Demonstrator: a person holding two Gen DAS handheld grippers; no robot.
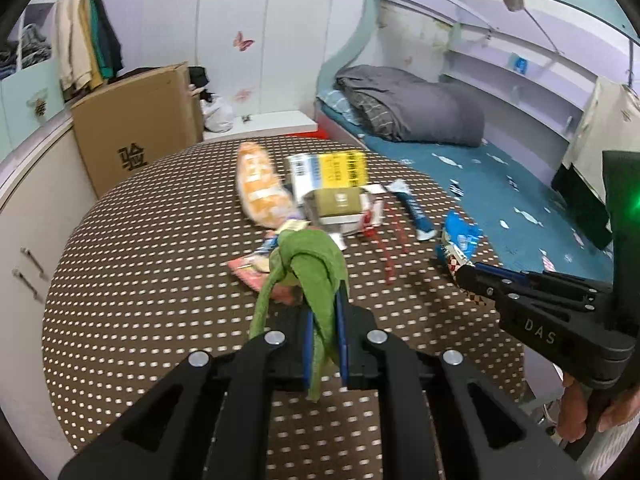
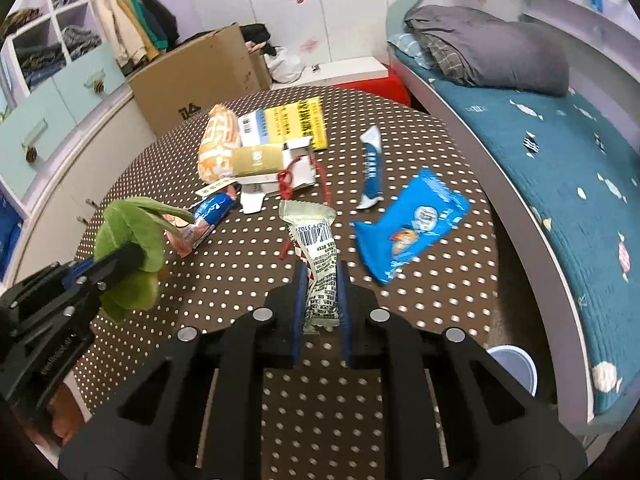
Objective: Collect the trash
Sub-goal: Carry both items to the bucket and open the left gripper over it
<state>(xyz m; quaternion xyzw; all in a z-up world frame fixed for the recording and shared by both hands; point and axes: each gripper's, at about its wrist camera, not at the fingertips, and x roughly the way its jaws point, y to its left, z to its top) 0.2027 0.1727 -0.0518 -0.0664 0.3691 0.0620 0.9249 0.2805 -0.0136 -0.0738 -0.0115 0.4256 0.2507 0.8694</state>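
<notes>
Two grips at once: the left hand-held gripper [image 1: 325,320] clamps a green cloth [image 1: 310,264], the right hand-held gripper [image 2: 321,292] pinches a barcoded wrapper [image 2: 320,264], above the dotted bench [image 2: 400,300] strewn with a blue packet [image 2: 412,224] and boxes [image 2: 276,160].

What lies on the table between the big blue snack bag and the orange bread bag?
In the right wrist view, between the blue snack bag and the orange bread bag lie a gold-topped box, red string and a blue tube.
</notes>
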